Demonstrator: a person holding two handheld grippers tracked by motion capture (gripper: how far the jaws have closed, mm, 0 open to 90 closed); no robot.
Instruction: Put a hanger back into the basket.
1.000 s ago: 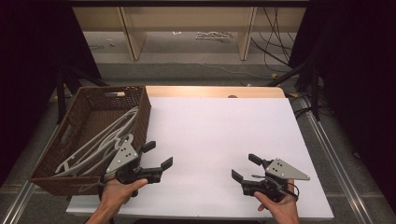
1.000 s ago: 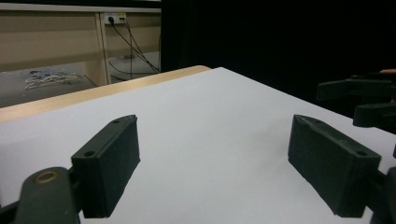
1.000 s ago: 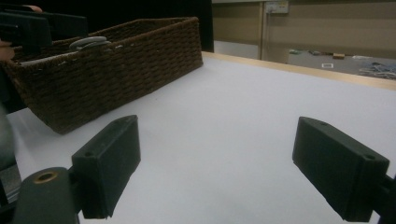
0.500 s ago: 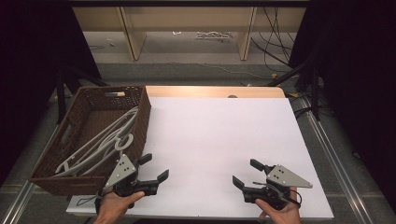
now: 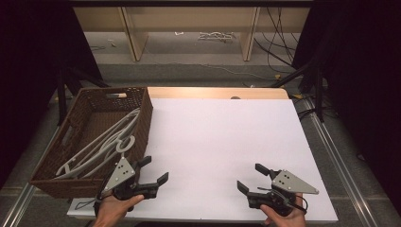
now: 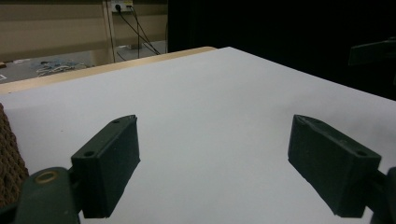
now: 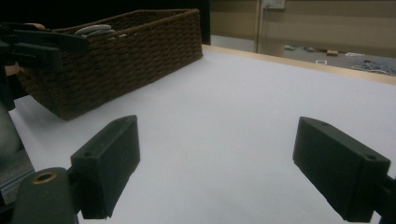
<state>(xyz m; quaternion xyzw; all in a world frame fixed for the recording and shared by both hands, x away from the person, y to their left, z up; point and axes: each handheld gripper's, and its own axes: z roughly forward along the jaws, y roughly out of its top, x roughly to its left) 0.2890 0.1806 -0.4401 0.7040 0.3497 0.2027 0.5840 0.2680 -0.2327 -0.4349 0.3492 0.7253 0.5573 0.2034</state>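
High view: I see my left gripper [image 5: 153,170] w/ jaws spread wide, nothing in them, just beside the wicker basket [image 5: 56,182], white hangers [image 5: 101,144] inside it. Right gripper [image 5: 253,177] also spread, well apart on the white table [image 5: 217,137].

Left gripper view: jaws apart over bare table.

Right gripper view: jaws apart, basket far left.

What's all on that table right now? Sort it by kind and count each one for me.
Wicker baskets: 1, the brown basket at the table's left edge.
White hangers: a tangled bunch inside the basket; the exact number cannot be told.
Hand-held grippers: 2, the left gripper and the right gripper, both with jaws open and holding nothing.
Total: 3 things plus the bunch of hangers.
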